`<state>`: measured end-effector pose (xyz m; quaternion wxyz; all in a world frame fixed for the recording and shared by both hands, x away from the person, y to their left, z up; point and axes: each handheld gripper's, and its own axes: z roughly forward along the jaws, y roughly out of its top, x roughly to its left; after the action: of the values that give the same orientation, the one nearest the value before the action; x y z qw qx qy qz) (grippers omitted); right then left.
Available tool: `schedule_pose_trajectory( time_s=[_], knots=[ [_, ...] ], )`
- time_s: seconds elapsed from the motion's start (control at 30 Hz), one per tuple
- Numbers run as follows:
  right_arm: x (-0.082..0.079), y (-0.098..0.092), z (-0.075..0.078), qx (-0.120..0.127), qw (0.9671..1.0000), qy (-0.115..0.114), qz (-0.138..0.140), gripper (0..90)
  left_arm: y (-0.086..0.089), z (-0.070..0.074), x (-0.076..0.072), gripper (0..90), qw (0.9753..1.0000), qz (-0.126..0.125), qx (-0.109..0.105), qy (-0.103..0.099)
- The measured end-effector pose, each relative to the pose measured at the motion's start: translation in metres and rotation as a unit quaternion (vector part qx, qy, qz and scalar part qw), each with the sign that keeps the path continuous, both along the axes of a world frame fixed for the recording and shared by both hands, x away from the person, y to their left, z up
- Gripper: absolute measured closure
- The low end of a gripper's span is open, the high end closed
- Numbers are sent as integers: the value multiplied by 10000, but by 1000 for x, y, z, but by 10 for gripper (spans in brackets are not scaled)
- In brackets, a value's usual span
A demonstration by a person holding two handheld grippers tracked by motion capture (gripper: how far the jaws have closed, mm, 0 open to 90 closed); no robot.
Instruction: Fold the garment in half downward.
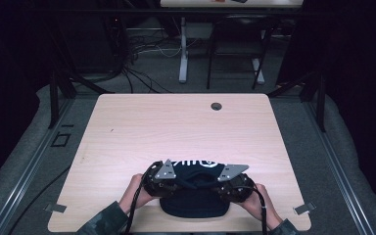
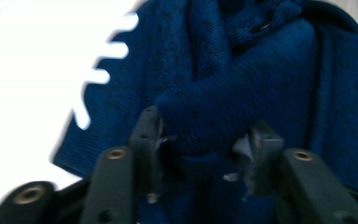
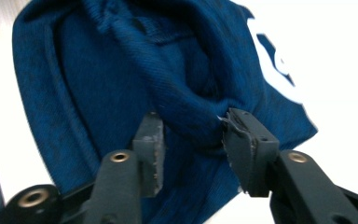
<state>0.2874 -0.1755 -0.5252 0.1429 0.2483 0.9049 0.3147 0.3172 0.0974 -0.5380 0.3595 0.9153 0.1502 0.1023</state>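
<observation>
A dark blue knit beanie (image 1: 194, 200) with white lettering lies near the front edge of the table (image 1: 176, 127). My left gripper (image 1: 178, 184) is at its left side and my right gripper (image 1: 215, 185) at its right, each held by a hand. In the left gripper view the beanie (image 2: 261, 70) has a thick fold of knit pinched between the jaws of my left gripper (image 2: 203, 149). In the right gripper view my right gripper (image 3: 193, 137) is shut on a bunched ridge of the beanie (image 3: 98, 70). White letters (image 3: 279, 65) show on the fabric beyond.
A round cable hole (image 1: 216, 106) sits near the table's far edge. Beyond the table are a white desk leg (image 1: 183, 49), a dark chair frame (image 1: 235, 54) and cables on the floor (image 1: 142, 73). Dark frame posts stand at both sides.
</observation>
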Motion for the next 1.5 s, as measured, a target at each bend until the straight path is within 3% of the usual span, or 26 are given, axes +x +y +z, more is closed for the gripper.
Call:
schedule_pose_trajectory(
  time_s=[0.07, 0.13, 0.23, 0.27, 0.3, 0.37, 0.43, 0.57, 0.63, 0.73, 0.83, 0.9, 1.0, 1.07, 1.17, 1.33, 1.5],
  knots=[
    [-2, -1, -1, -30, 10000, 45, -24, 542, 3, -5, -3, 514, 9998, 76, 9, 198],
    [-8, -7, -5, -19, 9998, 170, -134, 494, 9, -6, -6, 393, 9995, 150, -6, 295],
    [-10, -15, -5, 3, 9994, 269, -197, 461, 23, -3, -11, 321, 9990, 261, -62, 350],
    [-11, -22, -3, 152, 9991, 314, -223, 446, 26, -1, -13, 287, 9989, 290, -93, 351],
    [-11, -22, -3, 152, 9991, 314, -223, 446, 30, 2, -14, 287, 9988, 327, -124, 351],
    [-11, -28, 5, 370, 9984, 231, -353, 463, 38, 10, -15, 271, 9985, 417, -271, 213],
    [-5, -32, 17, 716, 9963, -4, -481, 583, 42, 18, -13, 261, 9970, 543, -537, 149],
    [8, -22, 24, 823, 9954, -113, -481, 622, 34, 26, -2, 268, 9925, 872, -849, -105],
    [16, -13, 23, 807, 9956, -156, -455, 629, 25, 24, 4, 272, 9916, 1007, -785, -205],
    [32, 7, 6, 544, 9975, 17, -448, 598, 12, 14, 10, 260, 9939, 956, -534, -107],
    [29, 13, -10, 347, 9989, 246, -213, 534, 6, -1, 9, 227, 9964, 798, -266, 62],
    [27, 13, -14, 256, 9991, 273, -186, 502, 4, -11, 8, 220, 9971, 728, -180, 165],
    [22, 14, -22, 222, 9989, 364, -181, 370, 0, -21, 5, 195, 9976, 687, -11, 85],
    [21, 13, -25, 191, 9988, 428, -158, 338, -1, -23, 3, 183, 9978, 666, 64, -22],
    [20, 12, -33, 205, 9983, 493, -216, 237, -1, -26, 1, 165, 9977, 668, 100, -57],
    [18, 11, -41, 260, 9986, 410, -229, 200, 2, -33, 0, 131, 9965, 833, 86, -67],
    [16, 13, -45, 137, 9988, 260, -398, 137, 2, -35, 0, 109, 9957, 916, 93, -57]
  ],
)
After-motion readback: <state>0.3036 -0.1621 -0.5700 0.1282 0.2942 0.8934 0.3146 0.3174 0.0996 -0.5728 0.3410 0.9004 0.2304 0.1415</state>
